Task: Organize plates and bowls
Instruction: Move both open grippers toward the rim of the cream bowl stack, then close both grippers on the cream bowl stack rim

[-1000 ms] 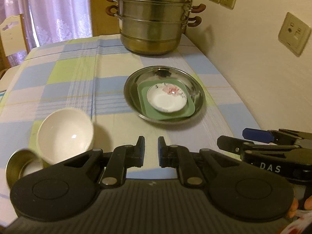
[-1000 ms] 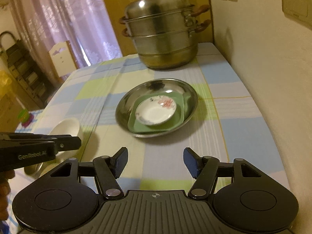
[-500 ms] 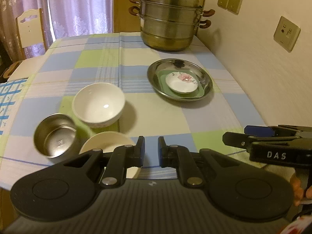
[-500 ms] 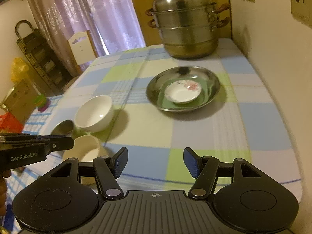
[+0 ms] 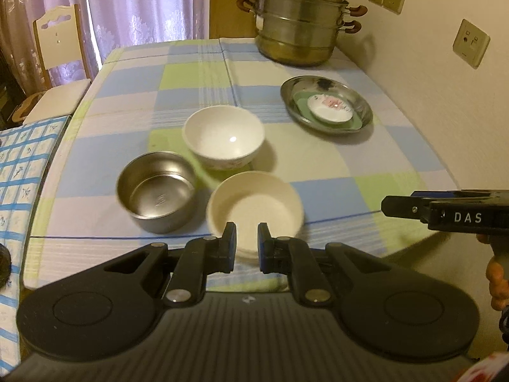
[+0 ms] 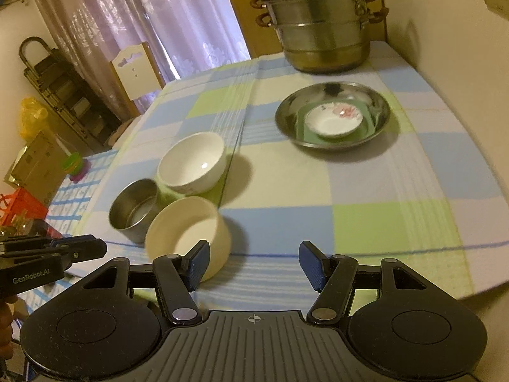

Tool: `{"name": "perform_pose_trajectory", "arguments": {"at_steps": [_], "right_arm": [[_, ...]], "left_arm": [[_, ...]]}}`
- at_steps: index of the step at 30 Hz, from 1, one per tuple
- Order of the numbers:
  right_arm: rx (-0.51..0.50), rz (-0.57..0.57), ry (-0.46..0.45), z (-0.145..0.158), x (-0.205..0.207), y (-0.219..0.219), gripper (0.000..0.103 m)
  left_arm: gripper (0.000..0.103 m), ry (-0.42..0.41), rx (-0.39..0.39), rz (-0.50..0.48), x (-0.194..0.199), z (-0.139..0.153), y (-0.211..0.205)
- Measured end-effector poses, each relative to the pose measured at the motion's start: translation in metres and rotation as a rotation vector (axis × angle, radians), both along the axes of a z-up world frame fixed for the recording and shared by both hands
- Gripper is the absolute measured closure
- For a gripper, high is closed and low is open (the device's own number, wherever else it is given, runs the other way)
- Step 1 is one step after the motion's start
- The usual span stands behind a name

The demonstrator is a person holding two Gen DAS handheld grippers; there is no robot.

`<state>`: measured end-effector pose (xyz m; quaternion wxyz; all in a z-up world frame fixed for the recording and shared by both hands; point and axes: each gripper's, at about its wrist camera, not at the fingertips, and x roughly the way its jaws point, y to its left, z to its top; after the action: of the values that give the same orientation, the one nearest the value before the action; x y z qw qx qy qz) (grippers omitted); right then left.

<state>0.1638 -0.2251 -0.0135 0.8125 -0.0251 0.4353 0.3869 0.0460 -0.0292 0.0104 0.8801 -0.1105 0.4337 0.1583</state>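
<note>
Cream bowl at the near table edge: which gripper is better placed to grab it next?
Probably left. The left gripper lines up on the cream bowl, though shut and empty. The right gripper is open, but the bowl sits off beside its left finger.

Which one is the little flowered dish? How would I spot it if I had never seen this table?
Find the big steel steamer pot at the table's far end by the wall. Just in front lies a wide steel plate holding a green square plate. The little flowered dish sits on top, the only piece with pink flowers.
</note>
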Motion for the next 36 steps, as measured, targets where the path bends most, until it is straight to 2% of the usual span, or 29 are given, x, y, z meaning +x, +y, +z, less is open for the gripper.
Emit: {"name": "perform_pose_trajectory", "arguments": {"at_steps": [10,20,27,36], "right_arm": [[-0.013,-0.068,0.048,-0.012,-0.047,0.028,0.04],[-0.025,-0.129,0.055,-0.022,-0.081,0.051,0.04],[-0.05,-0.116,0.051,-0.029,-0.087,0.064,0.04],[-0.099,-0.056,0.041,-0.041,-0.071,0.072,0.04]], "left_arm": [[0.091,0.018,-0.024,-0.056,-0.036,-0.005,0.038],[0.092,0.04,-0.027,-0.067,-0.06,-0.012,0.069],[0.092,0.058,-0.052,-0.056,-0.066,-0.02,0.079],[0.092,0.078,-0.095,-0.019,-0.054,-0.034,0.071]]}}
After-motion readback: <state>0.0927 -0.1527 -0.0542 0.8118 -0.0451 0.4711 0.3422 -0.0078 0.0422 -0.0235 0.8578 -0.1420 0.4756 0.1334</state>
